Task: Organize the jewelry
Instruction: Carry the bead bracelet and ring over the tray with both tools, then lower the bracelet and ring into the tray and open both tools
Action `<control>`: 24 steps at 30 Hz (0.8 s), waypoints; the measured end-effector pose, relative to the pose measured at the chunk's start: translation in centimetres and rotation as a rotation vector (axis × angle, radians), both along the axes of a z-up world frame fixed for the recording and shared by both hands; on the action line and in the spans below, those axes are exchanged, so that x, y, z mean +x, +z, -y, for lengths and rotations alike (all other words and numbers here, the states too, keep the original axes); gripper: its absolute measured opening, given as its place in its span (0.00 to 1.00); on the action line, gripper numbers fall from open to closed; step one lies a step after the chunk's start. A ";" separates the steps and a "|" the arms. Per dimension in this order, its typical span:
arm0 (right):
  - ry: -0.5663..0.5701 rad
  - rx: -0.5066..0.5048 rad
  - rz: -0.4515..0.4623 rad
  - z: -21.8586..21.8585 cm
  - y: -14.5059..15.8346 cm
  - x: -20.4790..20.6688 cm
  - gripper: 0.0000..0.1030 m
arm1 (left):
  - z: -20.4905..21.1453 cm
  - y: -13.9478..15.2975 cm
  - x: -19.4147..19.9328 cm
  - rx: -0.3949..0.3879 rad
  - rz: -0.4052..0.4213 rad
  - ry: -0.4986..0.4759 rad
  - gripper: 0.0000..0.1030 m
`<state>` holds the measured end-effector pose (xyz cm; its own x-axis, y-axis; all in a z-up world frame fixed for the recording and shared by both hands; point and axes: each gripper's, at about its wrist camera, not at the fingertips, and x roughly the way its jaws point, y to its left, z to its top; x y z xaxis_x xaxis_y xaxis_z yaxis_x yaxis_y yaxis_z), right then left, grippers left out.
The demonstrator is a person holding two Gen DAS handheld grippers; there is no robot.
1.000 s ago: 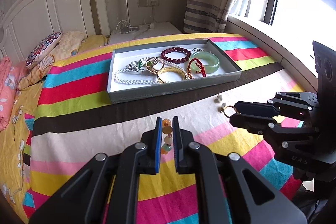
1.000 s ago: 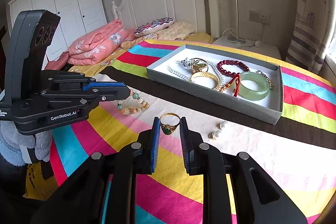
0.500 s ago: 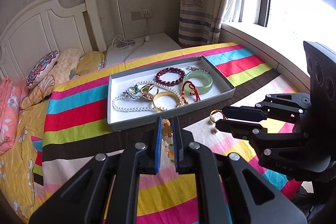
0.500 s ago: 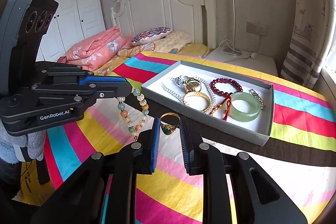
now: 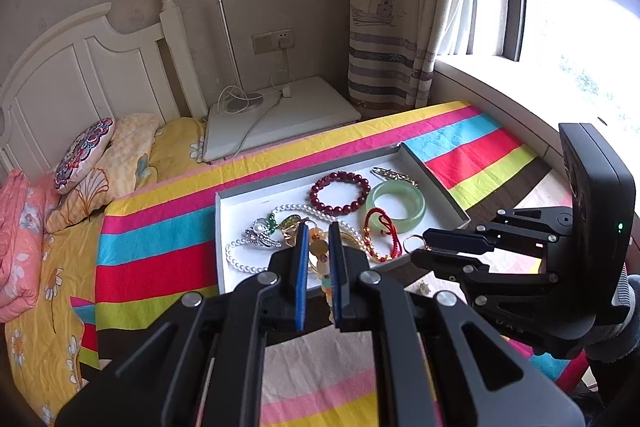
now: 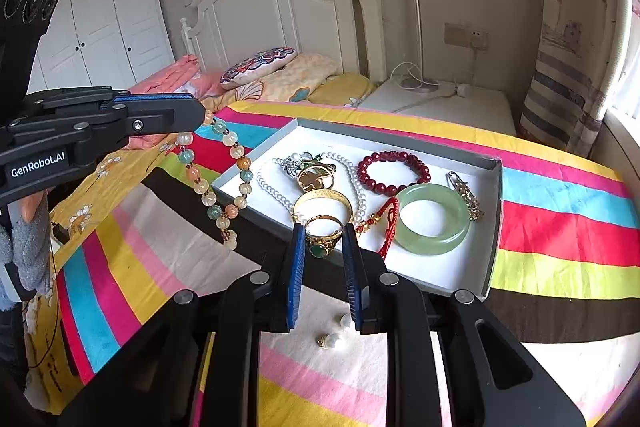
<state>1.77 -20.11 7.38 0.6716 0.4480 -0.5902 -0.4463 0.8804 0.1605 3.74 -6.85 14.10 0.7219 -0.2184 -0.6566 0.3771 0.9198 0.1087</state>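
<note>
Your left gripper [image 6: 202, 115] hangs off the tray's [image 6: 490, 227] left edge, jaws clenched on a bead bracelet [image 6: 212, 183] of pale, orange and teal beads that dangles free above the striped bed [image 6: 560, 219]. Your right gripper [image 6: 323, 247] sits at the tray's near edge, jaws grasping a gold ring [image 6: 324, 233] with a green stone. Tray's near-right corner is bare white. Two pearl studs [image 6: 334, 337] lie on the bed below.

Home bedroom; white headboard [image 6: 280, 15], pillows [image 6: 260, 65], striped bedspread [image 6: 560, 195], white wardrobe [image 6: 108, 27], curtained window [image 5: 560, 27]
</note>
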 end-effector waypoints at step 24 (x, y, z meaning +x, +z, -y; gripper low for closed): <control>0.008 -0.102 -0.099 -6.2 -4.9 7.7 0.20 | -5.0 -5.5 10.3 -0.062 -0.061 0.266 0.65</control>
<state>9.47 -13.89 2.43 0.6046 0.3874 -0.6960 -0.4396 0.8909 0.1141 14.07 -1.87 8.58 0.7185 -0.0675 -0.6922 0.1252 0.9916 0.0333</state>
